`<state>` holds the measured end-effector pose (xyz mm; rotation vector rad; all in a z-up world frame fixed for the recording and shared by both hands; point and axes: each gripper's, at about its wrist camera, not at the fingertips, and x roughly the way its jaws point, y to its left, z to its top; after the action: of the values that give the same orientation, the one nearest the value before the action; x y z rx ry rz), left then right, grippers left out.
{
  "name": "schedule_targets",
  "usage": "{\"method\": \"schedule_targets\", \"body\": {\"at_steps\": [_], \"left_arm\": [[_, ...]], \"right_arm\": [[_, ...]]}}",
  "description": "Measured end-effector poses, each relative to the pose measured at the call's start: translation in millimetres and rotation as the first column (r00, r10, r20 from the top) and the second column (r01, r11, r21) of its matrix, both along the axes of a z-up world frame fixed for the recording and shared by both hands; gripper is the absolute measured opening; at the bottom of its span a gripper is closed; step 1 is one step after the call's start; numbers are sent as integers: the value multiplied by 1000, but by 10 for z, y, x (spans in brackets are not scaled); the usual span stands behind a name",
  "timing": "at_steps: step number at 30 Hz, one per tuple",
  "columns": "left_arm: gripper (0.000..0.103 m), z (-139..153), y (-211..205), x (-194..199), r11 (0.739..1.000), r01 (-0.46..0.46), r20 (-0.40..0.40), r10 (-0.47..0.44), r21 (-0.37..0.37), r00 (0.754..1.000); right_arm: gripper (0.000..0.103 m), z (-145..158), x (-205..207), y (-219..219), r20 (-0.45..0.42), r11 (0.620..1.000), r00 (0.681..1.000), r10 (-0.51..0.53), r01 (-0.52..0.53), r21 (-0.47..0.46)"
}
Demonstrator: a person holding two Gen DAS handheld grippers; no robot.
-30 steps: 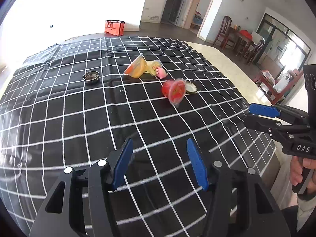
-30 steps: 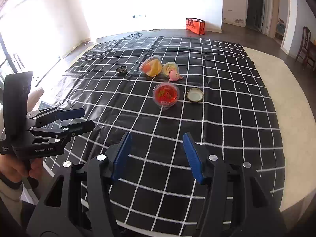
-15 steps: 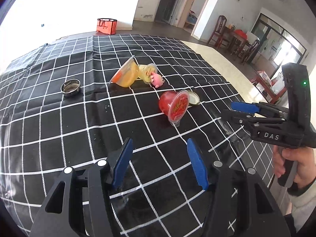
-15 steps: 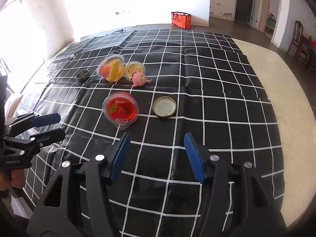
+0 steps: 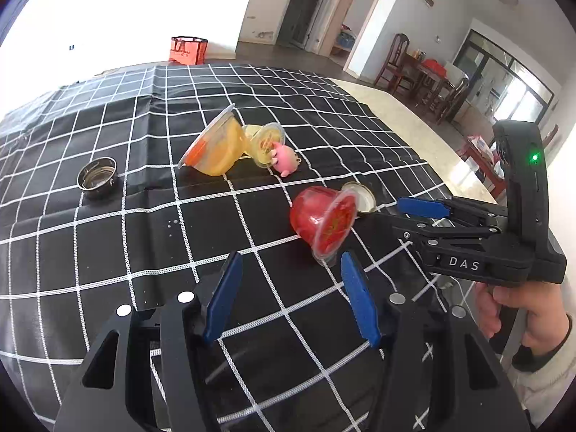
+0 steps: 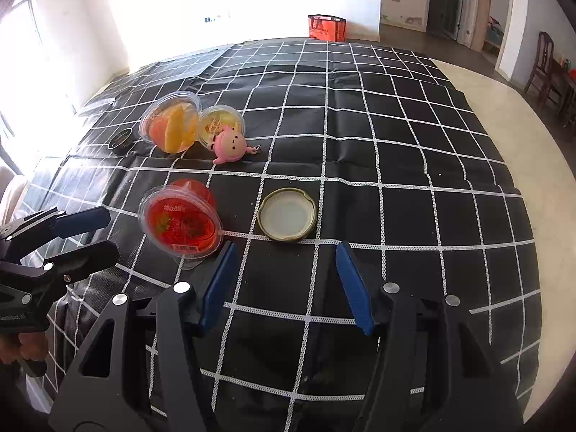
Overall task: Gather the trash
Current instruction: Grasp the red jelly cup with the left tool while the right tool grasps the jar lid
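A red jelly cup [image 6: 181, 221] lies tipped on the checked cloth [image 6: 396, 144], near and left. Both grippers, left [image 5: 291, 295] and right [image 6: 284, 284], hover half-open, empty. Likely light, thin, slippery plastic; grip its sides.

Red jelly cup [image 6: 181, 222] tipped beside upturned jar lid [image 6: 287, 214].

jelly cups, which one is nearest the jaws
The red jelly cup, lying just ahead of both grippers; the orange cup and small yellow cup sit farther back, touching.
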<state>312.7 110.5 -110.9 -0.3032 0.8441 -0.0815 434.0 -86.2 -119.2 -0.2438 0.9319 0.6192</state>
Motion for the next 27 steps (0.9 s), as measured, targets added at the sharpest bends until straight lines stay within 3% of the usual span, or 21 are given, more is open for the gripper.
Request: {"method": "schedule_targets", "body": {"at_steps": [5,13,17,22,27], "left_arm": [[52,-35,17,108,1000,14,10,-14,-23,1000],[49,-18,-82,224,999,53,41,-53,11,998],[67,-84,-130,308,996,89,33,-89,3,995],[70,-172,-117,444,994,100,18,-99,-49,995],[70,-179,-160,548,990,123,30,-121,-65,992]], "right_arm": [[59,-15,60,88,53,1000,999,-3,4,-29],[61,-80,182,193,59,1000,998,20,-19,-17],[61,-163,248,186,46,1000,999,15,-14,-25],[61,-175,248,205,62,999,997,37,-35,-37],[49,-176,232,183,86,998,995,40,-36,-52]]}}
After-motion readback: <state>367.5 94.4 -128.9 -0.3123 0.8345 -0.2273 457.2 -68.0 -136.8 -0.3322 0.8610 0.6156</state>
